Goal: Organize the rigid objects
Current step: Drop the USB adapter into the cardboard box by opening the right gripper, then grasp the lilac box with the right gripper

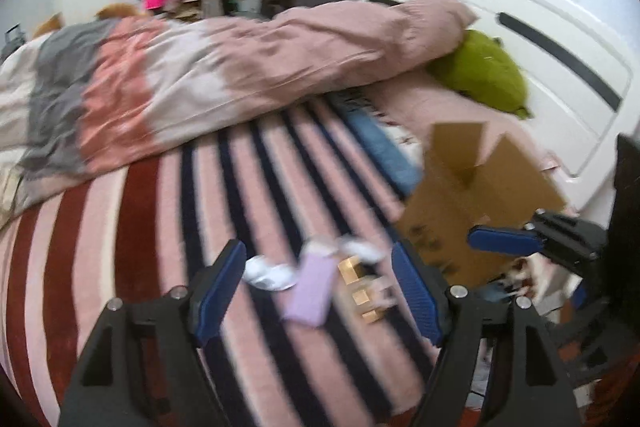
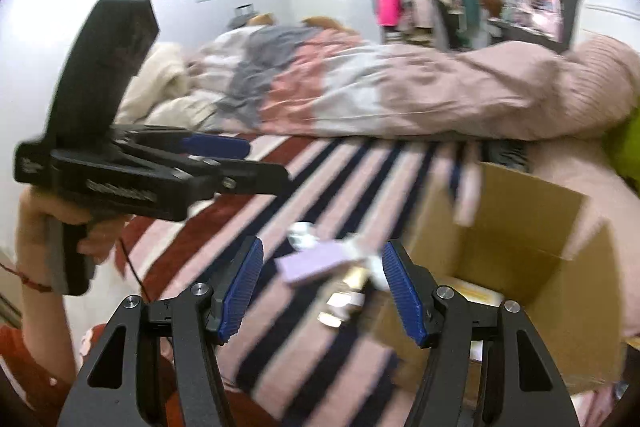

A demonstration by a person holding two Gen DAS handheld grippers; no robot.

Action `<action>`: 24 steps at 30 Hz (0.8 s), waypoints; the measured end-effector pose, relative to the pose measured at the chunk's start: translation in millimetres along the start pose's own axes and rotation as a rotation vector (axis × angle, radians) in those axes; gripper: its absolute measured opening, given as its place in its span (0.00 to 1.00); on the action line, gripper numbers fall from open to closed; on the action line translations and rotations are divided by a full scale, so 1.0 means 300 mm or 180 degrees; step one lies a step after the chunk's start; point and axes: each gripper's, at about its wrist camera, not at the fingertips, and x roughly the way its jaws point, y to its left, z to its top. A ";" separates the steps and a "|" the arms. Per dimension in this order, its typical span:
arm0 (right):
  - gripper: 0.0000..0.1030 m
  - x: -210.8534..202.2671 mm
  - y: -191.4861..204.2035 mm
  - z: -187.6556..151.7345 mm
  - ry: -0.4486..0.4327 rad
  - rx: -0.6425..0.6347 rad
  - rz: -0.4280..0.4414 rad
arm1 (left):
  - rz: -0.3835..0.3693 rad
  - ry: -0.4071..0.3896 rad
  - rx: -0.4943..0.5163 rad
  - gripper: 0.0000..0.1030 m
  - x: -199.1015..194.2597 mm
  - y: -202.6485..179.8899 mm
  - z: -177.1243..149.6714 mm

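Presently, left gripper [image 1: 318, 287]: released, empty.
Right gripper [image 2: 322, 285]: released, empty.
Bed [image 1: 160, 211]: lilac block [image 1: 310, 291], cardboard box [image 1: 480, 195].

A rumpled pink duvet [image 1: 224, 67] lies across the striped blanket [image 1: 160, 247], beside a green cushion [image 1: 484, 71].

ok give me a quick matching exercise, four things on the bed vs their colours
Things:
1. flat box
2. cardboard box
3. cushion
4. pads of the left tongs

Colours:
a. blue
b. lime green
c. lilac
d. brown

Pairs: 1-c, 2-d, 3-b, 4-a
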 end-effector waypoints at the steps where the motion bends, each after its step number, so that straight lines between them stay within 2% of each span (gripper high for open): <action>1: 0.57 0.041 0.029 -0.005 0.0033 -0.0049 0.0066 | 0.0017 0.0019 -0.0075 0.70 0.016 0.036 -0.026; 5: 0.57 0.196 0.092 -0.039 0.0225 -0.0234 0.0189 | 0.0033 0.0028 -0.0277 0.70 0.078 0.158 -0.106; 8: 0.57 0.283 0.129 -0.067 0.0333 -0.0489 0.0035 | 0.0062 0.0079 -0.0345 0.70 0.117 0.200 -0.143; 11: 0.57 0.362 0.116 -0.088 0.0512 -0.0355 0.0144 | -0.0007 0.0031 -0.0466 0.70 0.132 0.238 -0.162; 15: 0.57 0.465 0.070 -0.109 0.0647 -0.0213 0.0008 | 0.0136 0.0016 -0.0479 0.70 0.140 0.257 -0.164; 18: 0.59 0.520 0.029 -0.123 0.0751 -0.0072 -0.0069 | 0.0151 0.0016 -0.0500 0.70 0.141 0.264 -0.171; 20: 0.70 0.550 0.006 -0.134 0.0798 0.0043 -0.0059 | 0.0199 0.0018 -0.0503 0.70 0.142 0.269 -0.174; 24: 0.84 0.615 -0.020 -0.136 0.0823 0.0220 -0.0117 | 0.0269 0.0004 -0.0505 0.70 0.134 0.272 -0.177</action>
